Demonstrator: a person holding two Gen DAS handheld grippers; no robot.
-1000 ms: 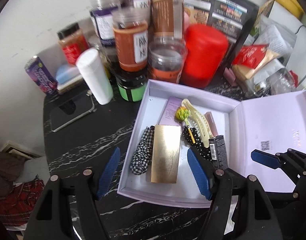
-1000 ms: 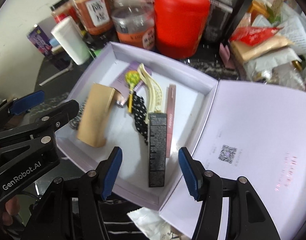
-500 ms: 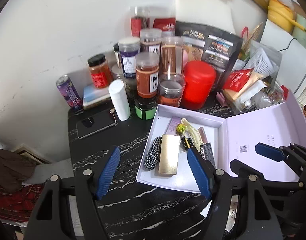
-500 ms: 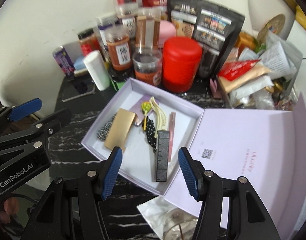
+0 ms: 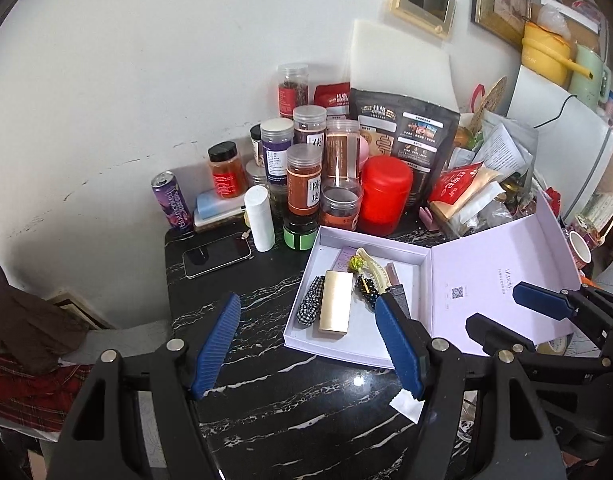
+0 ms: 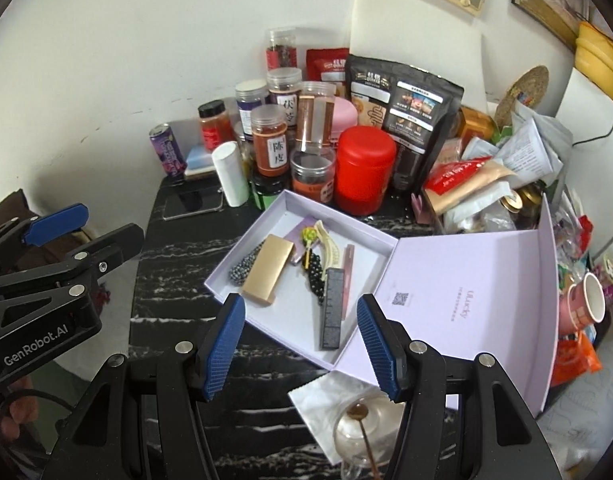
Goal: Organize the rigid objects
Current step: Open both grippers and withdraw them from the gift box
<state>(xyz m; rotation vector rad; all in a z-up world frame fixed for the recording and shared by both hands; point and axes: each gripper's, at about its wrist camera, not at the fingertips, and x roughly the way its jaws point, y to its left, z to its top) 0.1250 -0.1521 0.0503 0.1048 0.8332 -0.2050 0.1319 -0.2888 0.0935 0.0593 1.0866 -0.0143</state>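
Observation:
An open lilac box (image 5: 370, 240) (image 6: 262, 324) lies on the black marble table, its lid (image 5: 490, 280) (image 6: 466, 296) folded out to the right. Inside are a gold case (image 5: 336, 302) (image 6: 266, 274), a checked scrunchie (image 5: 309, 307), a cream hair claw (image 5: 372, 266) (image 6: 326, 240), a pink tube (image 6: 348, 276) and a black carton (image 6: 332, 316). My left gripper (image 5: 308, 346) is open and empty, above the table in front of the box. My right gripper (image 6: 300, 346) is open and empty, before the box's near corner.
Jars, a red canister (image 5: 385, 196), a white tube (image 5: 259, 218), a purple can (image 5: 172, 202) and snack bags crowd the back by the wall. A phone (image 5: 216, 255) lies left of the box. A glass dish with a spoon (image 6: 362, 432) sits on a napkin at the front edge.
Both grippers have pulled back and up from the box, so it looks smaller and more of the table and wall shows. Both stay open; the box contents have not moved.

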